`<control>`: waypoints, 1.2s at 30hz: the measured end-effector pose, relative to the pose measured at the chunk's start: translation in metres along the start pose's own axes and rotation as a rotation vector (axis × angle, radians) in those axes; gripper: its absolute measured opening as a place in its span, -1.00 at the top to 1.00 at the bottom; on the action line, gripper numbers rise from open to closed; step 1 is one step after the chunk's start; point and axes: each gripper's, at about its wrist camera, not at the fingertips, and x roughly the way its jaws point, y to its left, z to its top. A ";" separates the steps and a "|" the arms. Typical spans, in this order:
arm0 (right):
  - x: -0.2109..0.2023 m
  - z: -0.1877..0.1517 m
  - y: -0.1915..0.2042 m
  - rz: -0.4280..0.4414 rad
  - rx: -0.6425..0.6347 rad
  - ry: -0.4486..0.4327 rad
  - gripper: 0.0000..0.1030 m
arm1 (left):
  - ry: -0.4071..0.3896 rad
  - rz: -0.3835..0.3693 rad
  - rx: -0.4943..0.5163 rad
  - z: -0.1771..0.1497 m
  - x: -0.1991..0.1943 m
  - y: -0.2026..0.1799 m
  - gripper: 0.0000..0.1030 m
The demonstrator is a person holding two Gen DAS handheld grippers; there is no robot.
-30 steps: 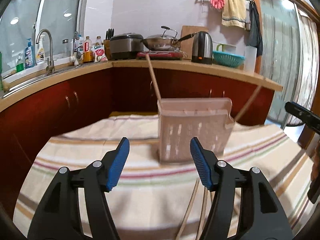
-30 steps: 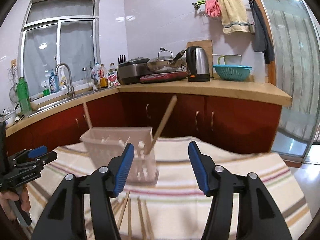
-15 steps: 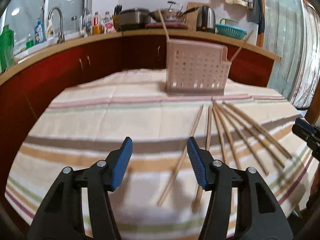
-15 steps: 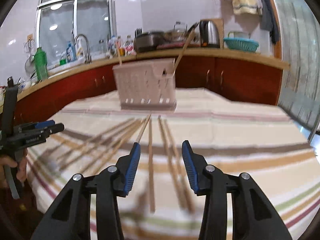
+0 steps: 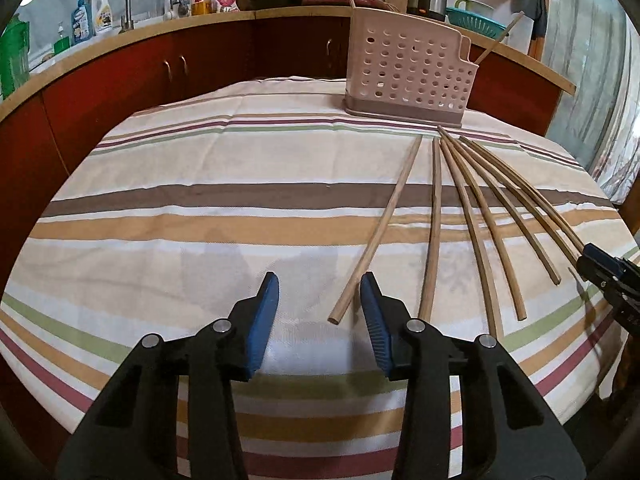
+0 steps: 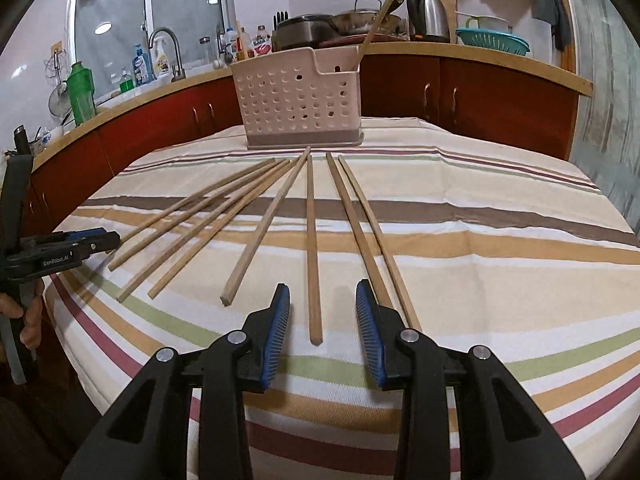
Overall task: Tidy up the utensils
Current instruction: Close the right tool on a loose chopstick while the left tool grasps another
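Note:
Several wooden chopsticks (image 5: 438, 216) lie fanned out on the striped tablecloth (image 5: 200, 200) in front of a pink perforated holder (image 5: 404, 68). The holder has a chopstick (image 6: 376, 20) standing in it. My left gripper (image 5: 318, 300) hovers low over the cloth with its jaws closing. The near end of the leftmost chopstick (image 5: 376, 236) lies between them, untouched. My right gripper (image 6: 322, 292) also has its jaws closing, around the near end of a middle chopstick (image 6: 312, 248), with gaps on both sides. Each gripper shows at the edge of the other's view: the right gripper (image 5: 608, 276) and the left gripper (image 6: 60, 248).
The holder (image 6: 298, 100) stands at the table's far side. Behind it runs a wooden counter (image 6: 480, 56) over red cabinets, with a kettle (image 6: 426, 16), a wok, a sink tap (image 6: 168, 52) and bottles. A hand (image 6: 24, 316) holds the left gripper. The table edge is close below both grippers.
Both grippers have dropped toward the table and tilted down, so the chopsticks now fill the views. Both sets of jaws have narrowed, and a chopstick end now lies between each.

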 end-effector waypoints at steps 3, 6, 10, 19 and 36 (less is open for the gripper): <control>0.002 -0.001 0.000 0.002 0.000 0.009 0.31 | 0.003 -0.007 0.017 0.000 0.002 -0.004 0.21; 0.002 -0.002 0.001 0.001 -0.005 0.009 0.37 | 0.003 -0.016 0.038 0.000 0.002 -0.009 0.30; 0.002 -0.003 -0.001 0.003 -0.004 0.013 0.66 | 0.001 -0.033 0.065 -0.001 0.001 -0.014 0.56; 0.000 -0.002 0.002 0.028 -0.001 0.018 0.86 | -0.008 -0.055 0.091 -0.003 0.000 -0.021 0.83; -0.073 0.045 0.015 -0.005 -0.037 -0.203 0.87 | -0.263 -0.016 0.073 0.026 -0.079 -0.016 0.88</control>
